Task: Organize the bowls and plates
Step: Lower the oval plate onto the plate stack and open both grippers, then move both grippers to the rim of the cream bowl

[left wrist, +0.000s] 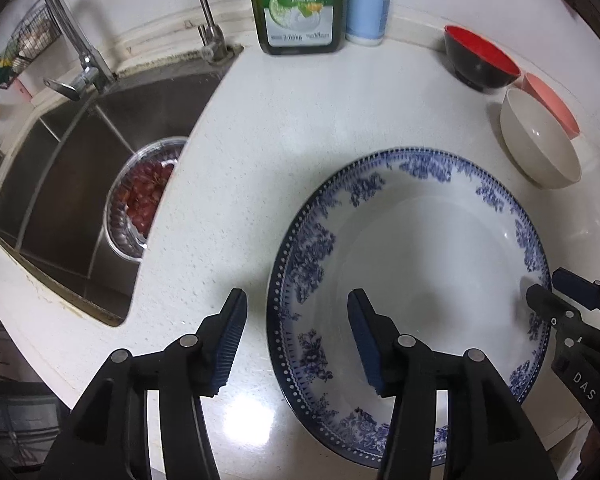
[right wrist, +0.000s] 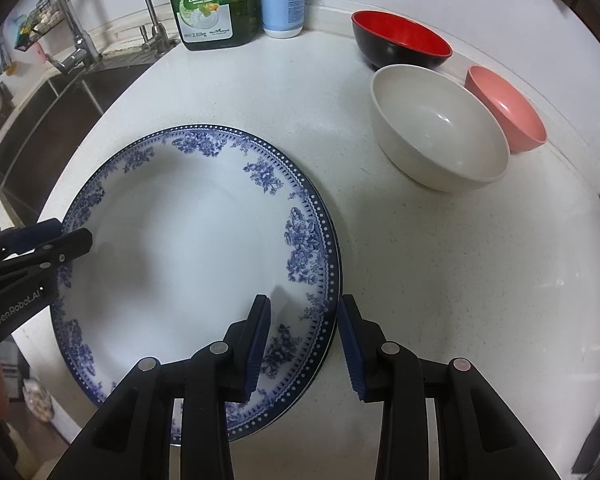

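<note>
We have the blue-patterned plate [right wrist: 196, 264] lying flat on the white worktop [right wrist: 440, 280], apparently on top of another plate whose edge shows beneath its right rim. Our left claw [left wrist: 296, 340] stands open astride the plate's left rim, its pads clear of it. Our right claw [right wrist: 304, 344] straddles the right rim, part open, pads not pressing. So the plates look stacked. Left to sort, we judge: the cream bowl [right wrist: 436, 136], pink bowl [right wrist: 508, 112] and red-and-black bowl [right wrist: 400, 42], standing separately near one another.
</note>
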`<state>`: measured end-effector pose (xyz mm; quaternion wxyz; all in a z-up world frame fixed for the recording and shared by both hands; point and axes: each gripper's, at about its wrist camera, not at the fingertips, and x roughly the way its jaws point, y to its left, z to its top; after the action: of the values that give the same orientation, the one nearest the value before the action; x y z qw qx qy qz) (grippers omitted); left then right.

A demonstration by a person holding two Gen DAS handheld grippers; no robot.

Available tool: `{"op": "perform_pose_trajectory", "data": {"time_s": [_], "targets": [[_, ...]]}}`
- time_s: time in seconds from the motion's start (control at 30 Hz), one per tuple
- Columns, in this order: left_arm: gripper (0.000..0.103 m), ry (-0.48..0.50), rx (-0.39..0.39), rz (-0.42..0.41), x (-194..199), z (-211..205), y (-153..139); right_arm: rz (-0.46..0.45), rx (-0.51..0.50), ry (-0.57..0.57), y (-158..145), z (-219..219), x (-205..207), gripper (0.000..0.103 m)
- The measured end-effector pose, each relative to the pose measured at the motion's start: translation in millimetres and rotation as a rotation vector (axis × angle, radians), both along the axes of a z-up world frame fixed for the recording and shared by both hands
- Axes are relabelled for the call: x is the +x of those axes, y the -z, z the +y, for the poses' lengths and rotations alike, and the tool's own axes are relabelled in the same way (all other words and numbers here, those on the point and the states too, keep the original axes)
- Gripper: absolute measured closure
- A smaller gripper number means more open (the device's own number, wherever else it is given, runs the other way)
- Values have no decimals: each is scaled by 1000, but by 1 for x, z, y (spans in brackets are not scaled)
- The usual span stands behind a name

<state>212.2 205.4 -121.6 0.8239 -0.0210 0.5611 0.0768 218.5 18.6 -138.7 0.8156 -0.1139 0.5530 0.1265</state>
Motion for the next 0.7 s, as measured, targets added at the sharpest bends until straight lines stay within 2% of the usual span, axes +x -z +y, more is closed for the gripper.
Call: {"op": "perform_pose_trajectory", "data": {"time_s": [0.03,0.13,0.33,0.5,0.57,0.7], "targets": [[44,5,6,-13,0,-2,-4,0,5,3,0,-1,0,66],[37,23,13,-49,0,-5,-16,-5,30,13,-4,-5,1,63],[26,73,38,-121,1,-19,-40,-66,70,40,-23,-18,-1,63],[25,128,27,-157,11,-33,-54,-130,86,73,-44,-29,-1,62],[25,151,22,-169,15,-40,-58,-152,93,95,-53,-35,2,56],[24,207,20,-201,29,-59,-69,-198,109,149,-66,-52,9,54]]}}
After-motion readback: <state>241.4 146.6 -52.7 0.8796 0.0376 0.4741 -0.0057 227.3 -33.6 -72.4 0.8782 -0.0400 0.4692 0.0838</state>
